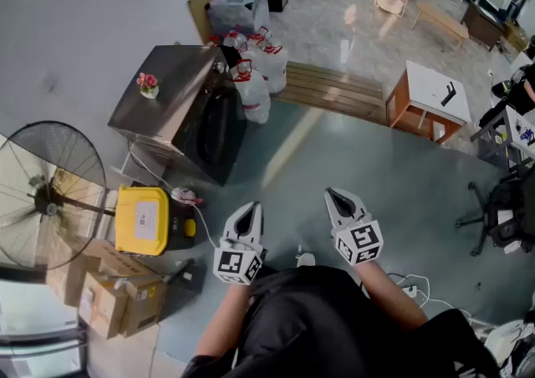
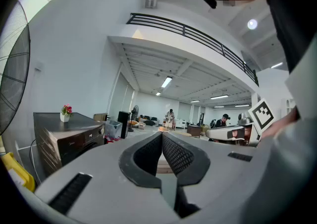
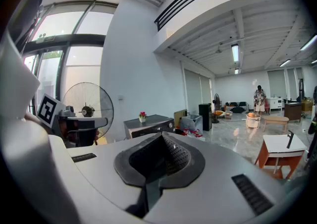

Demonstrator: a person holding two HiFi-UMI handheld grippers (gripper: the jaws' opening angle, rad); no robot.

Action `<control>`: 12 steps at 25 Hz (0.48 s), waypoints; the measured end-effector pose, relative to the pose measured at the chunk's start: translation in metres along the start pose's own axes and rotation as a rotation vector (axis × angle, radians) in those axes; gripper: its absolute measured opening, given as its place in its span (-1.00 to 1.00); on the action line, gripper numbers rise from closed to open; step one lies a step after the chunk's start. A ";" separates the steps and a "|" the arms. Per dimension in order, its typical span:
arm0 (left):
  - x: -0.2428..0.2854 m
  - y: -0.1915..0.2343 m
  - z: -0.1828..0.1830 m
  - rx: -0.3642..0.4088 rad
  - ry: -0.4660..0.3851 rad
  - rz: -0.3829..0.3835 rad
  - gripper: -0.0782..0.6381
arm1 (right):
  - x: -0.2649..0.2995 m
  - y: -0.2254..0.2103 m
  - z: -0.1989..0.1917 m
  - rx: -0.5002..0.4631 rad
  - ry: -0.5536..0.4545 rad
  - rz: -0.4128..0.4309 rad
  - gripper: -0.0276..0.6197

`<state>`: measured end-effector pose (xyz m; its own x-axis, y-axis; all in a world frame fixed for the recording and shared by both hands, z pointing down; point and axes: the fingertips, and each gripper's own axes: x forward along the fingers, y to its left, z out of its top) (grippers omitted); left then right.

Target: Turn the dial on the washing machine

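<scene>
Nothing of the job is done yet, by my reckoning. The washing machine [image 1: 171, 104] stands against the wall, well apart from the person, with a little pot of red flowers [image 1: 149, 85] on its lid and tied plastic bags [image 1: 255, 75] heaped at its far side. Neither gripper is anywhere near it. A small round knob [image 2: 102, 130] shows on its dark front panel in the left gripper view. I take that for the dial, though it is too small to be sure. What is left is the lot: cross the bare floor to the machine, get jaws round that knob and twist it.

The left gripper [image 1: 249, 209] and the right gripper [image 1: 336, 198] are held out side by side in front of the person's body, close to each other but not touching. The left one lies about level. The right one tips a little downward and looks more nearly toward the machine, which sits just above its jaws in its own view.

Both pairs of jaws are pressed together, ribbed pads meeting, with nothing between them, so they would need to part before taking the knob.

A big pedestal fan [image 1: 50, 192] and a yellow box [image 1: 142, 219] stand on the near side of the machine, by the wall
</scene>
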<state>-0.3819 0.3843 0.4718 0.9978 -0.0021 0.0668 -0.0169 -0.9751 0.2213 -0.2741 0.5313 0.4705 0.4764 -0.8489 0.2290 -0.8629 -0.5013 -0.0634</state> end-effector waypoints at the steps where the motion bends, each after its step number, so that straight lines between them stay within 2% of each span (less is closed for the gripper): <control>1: 0.000 0.000 0.001 0.000 -0.001 0.001 -0.77 | 0.000 -0.001 0.001 -0.005 -0.009 0.001 -0.92; 12: 0.003 0.000 -0.001 -0.012 -0.008 -0.005 -0.77 | 0.001 -0.006 -0.002 -0.001 -0.008 -0.013 -0.92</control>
<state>-0.3789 0.3843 0.4729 0.9983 0.0007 0.0578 -0.0128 -0.9722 0.2337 -0.2686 0.5338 0.4728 0.4887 -0.8438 0.2219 -0.8569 -0.5120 -0.0597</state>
